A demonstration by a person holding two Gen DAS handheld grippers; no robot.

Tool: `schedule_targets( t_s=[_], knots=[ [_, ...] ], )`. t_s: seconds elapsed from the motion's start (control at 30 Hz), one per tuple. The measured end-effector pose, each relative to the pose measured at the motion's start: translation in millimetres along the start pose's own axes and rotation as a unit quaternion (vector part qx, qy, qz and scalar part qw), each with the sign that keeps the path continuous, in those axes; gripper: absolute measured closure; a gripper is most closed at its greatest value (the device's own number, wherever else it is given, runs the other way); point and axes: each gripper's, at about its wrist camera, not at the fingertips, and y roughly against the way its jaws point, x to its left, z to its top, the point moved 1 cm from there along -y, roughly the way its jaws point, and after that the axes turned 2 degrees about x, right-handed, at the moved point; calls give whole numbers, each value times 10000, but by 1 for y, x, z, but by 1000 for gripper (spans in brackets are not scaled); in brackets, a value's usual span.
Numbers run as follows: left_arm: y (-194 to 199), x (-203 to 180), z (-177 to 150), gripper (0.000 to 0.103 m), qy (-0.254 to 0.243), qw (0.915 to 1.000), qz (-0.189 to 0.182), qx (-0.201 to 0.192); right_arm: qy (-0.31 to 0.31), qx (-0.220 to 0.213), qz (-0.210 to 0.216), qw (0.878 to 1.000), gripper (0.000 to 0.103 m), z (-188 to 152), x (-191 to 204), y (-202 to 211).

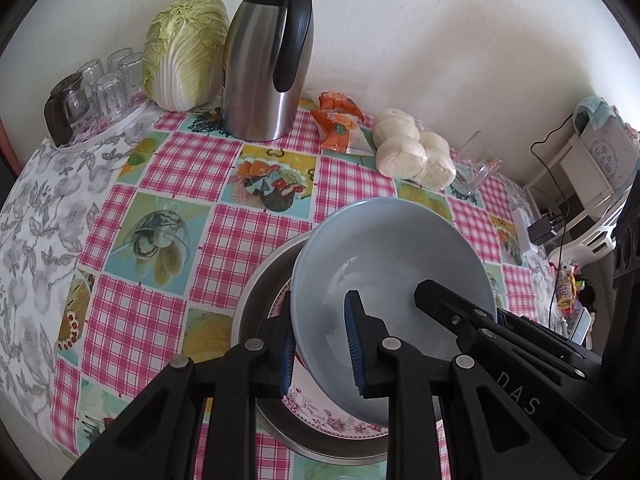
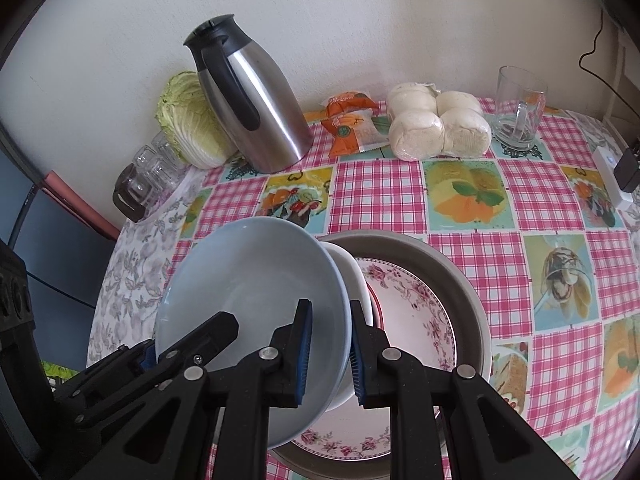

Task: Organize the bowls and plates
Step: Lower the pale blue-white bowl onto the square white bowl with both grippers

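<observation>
Both grippers' jaws clamp the smooth, pale-blue bowl (image 1: 394,276) rim: left gripper (image 1: 320,348), right gripper (image 2: 330,354). It tilts over a floral plate (image 2: 412,316) in a round metal basin (image 2: 460,280).

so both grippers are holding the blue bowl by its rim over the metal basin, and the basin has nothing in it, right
Not quite: the basin is not empty. The right wrist view shows a floral plate lying in it. The rest holds: the left gripper and right gripper each clamp the rim of the blue bowl above the basin.
</observation>
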Motion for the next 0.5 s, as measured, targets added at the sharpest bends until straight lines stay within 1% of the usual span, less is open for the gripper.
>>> schedule_targets(
  t_s=[0.1,0.2,0.4,0.5],
  knots=[
    [-1,2,1,79,0,9999,125,-11,44,37,-13,10000,83,-1,1,-3],
    [0,4,2,79,33,10000,88,-19,88,41,-41,9999,83,0,3,-3],
    [0,4,2,79,19,9999,142,-47,117,57,-44,9999,83,0,4,-2],
    [-2,5,3,79,36,9998,177,-43,207,43,-146,9997,83,-1,8,-1]
  ],
)
